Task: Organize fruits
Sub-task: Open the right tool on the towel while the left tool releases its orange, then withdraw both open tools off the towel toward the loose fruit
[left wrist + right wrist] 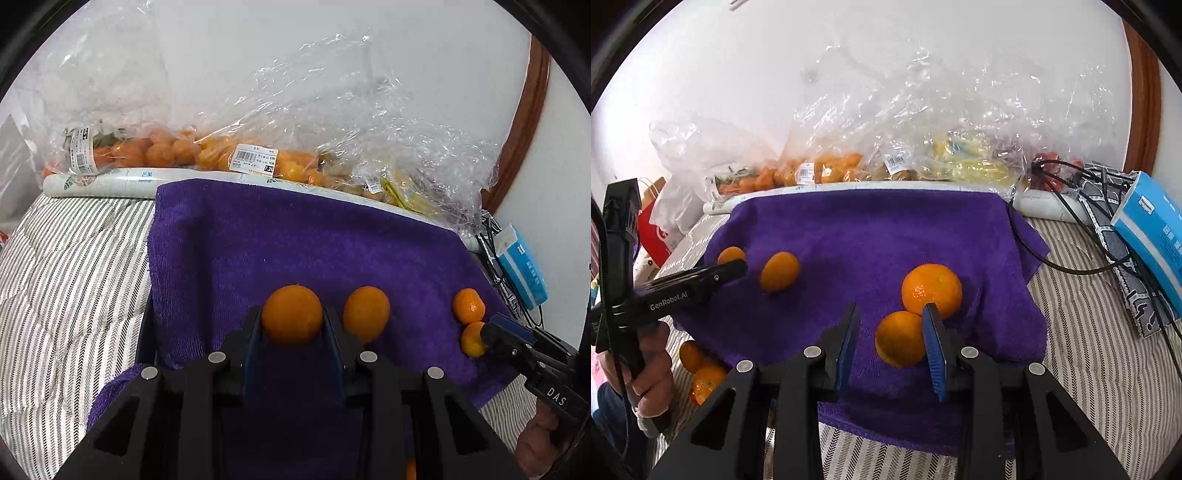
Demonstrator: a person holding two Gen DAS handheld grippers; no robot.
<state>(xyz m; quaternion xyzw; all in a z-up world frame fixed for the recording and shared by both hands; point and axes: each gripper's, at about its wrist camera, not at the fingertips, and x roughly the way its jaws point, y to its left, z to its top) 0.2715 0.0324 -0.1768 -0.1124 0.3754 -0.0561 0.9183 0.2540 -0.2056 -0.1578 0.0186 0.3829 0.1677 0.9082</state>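
A purple towel (295, 243) (868, 229) lies on a striped bed. My left gripper (291, 325) is shut on an orange (291, 314), low over the towel; it also shows in the right wrist view (731, 267) with that orange (730, 254). A second orange (366, 312) (779, 271) lies just right of it. My right gripper (891, 317) is open over the towel; a small orange (899, 338) sits between its fingers against the right pad, and a larger one (931, 290) lies behind. Both show in the left wrist view (469, 306) (472, 339).
Clear bags of oranges (166, 151) (812, 170) and yellow fruit (406, 192) lie along the wall behind a white roll (122, 182). A blue box (1152, 229) and black cables (1071, 206) lie right. More oranges (701, 373) lie left of the towel.
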